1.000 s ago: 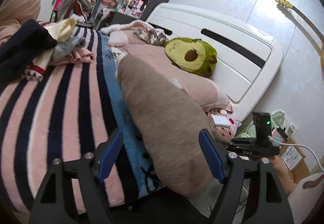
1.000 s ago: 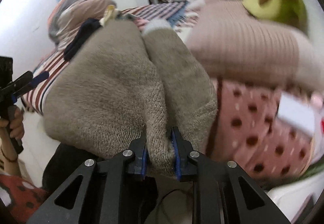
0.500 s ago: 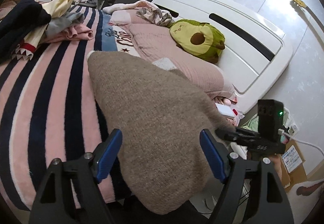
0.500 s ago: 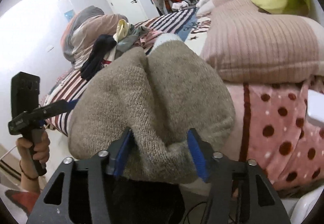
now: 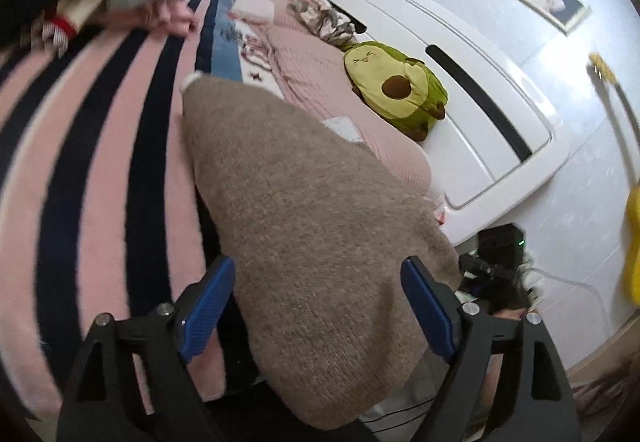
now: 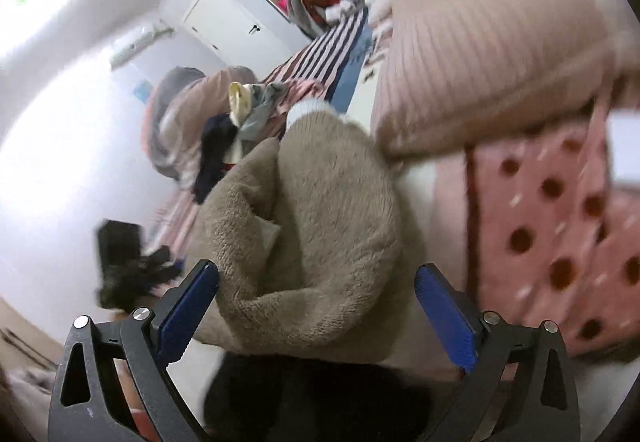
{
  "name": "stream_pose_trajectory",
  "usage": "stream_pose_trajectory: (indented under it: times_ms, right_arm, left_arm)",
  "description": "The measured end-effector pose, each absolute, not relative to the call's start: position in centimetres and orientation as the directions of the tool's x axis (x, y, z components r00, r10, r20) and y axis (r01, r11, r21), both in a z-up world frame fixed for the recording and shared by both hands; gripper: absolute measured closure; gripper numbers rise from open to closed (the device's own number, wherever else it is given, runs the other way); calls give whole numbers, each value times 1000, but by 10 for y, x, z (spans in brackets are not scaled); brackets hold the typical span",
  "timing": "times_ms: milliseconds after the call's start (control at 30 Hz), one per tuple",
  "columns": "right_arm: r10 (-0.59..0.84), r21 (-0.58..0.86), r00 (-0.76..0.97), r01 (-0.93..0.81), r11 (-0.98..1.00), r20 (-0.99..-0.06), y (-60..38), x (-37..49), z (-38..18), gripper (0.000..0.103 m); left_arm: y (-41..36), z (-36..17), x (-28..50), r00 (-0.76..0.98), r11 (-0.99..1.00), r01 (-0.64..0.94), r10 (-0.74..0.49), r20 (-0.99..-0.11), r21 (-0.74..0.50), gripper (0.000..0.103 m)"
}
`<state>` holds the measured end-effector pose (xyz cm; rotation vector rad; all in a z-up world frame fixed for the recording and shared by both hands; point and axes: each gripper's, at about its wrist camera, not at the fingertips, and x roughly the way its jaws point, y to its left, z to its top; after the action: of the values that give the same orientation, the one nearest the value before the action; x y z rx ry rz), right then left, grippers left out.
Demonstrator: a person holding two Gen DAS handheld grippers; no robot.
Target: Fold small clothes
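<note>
The right gripper [image 6: 316, 306] stands wide, its jaws just opened off the fuzzy taupe knit sweater [image 6: 316, 242] it pinched a second ago — a release, I judge, after finishing a fold. The left gripper [image 5: 318, 306], also spread and widening, straddles the sweater's near end unpressed. Beyond, the sweater now lies flatter on the pink-and-navy striped blanket [image 5: 80, 162] — beside the ribbed pink pillow [image 6: 500, 74].
</note>
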<state>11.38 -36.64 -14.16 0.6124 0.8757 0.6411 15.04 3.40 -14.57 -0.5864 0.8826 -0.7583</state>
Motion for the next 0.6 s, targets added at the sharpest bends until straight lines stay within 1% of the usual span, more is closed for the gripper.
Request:
stream_pose_trajectory:
  times_ms: [33,133,200,300,467,600]
  right_arm:
    - [731,724,470,-241,646,-495,-365,117,-147,1]
    - [729,715,438,-236,658,-526,-356,122,-158,1]
    - [738,715,407,-244,655,-537,-350,129,-163,1]
    - [740,708,380,-251,660,-555,-341,140,-172,1]
    - [758,716,368,-274,642,-538,-331,152,-185,0]
    - [767,696,359,-330,637,-532,-321,158,-181,1]
  left_arm:
    - [34,-149,153,406,593,327,-791,-457,-736,21]
    - [32,-161,160,383,578,307,-803,-458,-756,21]
    - [30,-166,164,365,535,303,-829,-423,-788,21]
    - [30,-173,172,354,501,291,-848,-395,-815,21]
    - [23,-183,186,340,455,279,-870,-356,-846,20]
    - [18,-186,194,336,437,274,-878,-341,-857,20]
